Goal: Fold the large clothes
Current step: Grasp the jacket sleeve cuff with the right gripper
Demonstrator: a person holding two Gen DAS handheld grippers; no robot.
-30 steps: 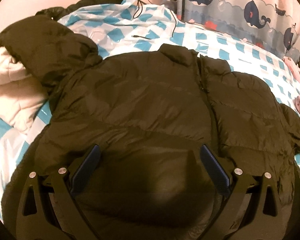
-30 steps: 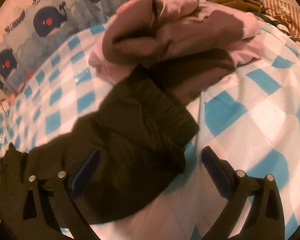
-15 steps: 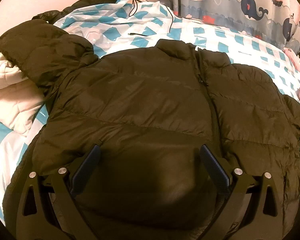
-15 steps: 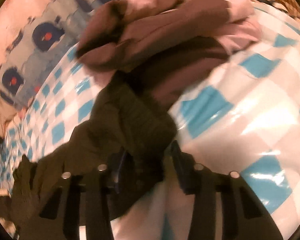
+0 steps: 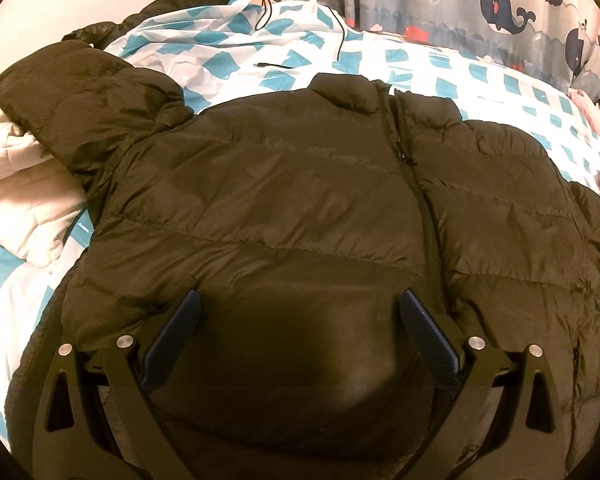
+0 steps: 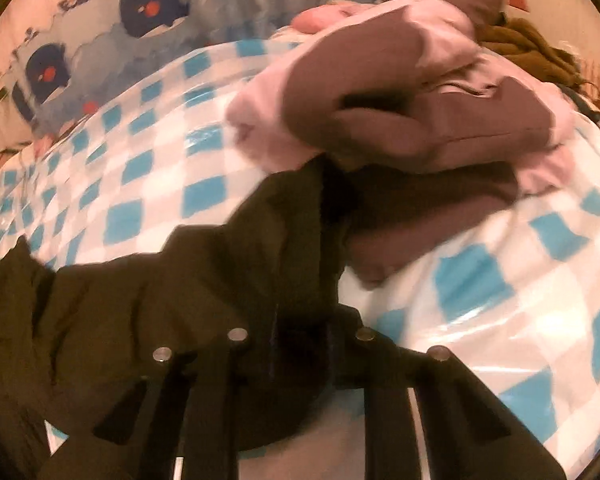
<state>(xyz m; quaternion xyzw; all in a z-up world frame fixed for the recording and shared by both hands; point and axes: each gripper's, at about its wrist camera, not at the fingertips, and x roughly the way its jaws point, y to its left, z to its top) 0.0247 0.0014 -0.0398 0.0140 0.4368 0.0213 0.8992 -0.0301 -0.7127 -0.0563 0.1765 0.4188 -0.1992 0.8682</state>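
Note:
A dark olive puffer jacket lies front up and zipped on a blue and white checked sheet. Its one sleeve drapes left over a white quilt. My left gripper hovers open above the jacket's lower front, nothing between its blue pads. In the right wrist view the jacket's other sleeve runs from the lower left to my right gripper. Its jaws are closing and pinch the sleeve's cuff, which bunches between them.
A white quilt lies at the left. A heap of pink and brown clothes sits just beyond the sleeve's cuff. A thin black cable trails over the sheet's far side. A whale-print fabric lines the back.
My right gripper went from wide open over the cuff to closed on it, and it has lifted the sleeve a little. The left gripper stays open over the jacket.

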